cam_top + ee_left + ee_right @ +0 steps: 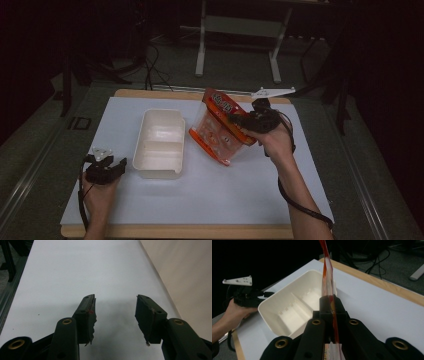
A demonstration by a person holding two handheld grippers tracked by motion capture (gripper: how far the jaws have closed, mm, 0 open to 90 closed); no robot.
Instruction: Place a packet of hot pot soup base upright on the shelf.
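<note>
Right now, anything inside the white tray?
The white tray looks empty: bare floor with one divider ridge in the high view. In the right gripper view, the orange packet held by the right tool covers part of its far end.

Beyond your right gripper [329, 302], the orange snack bag [327, 277] runs off the frame's top edge (its print stays unreadable edge-on), and its lower end is hidden between the jaws.

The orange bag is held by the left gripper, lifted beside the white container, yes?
Not quite: the right gripper holds the orange bag, its fingers shut on the bag's edge, as the right gripper view shows. The bag is lifted beside the white container.
</note>
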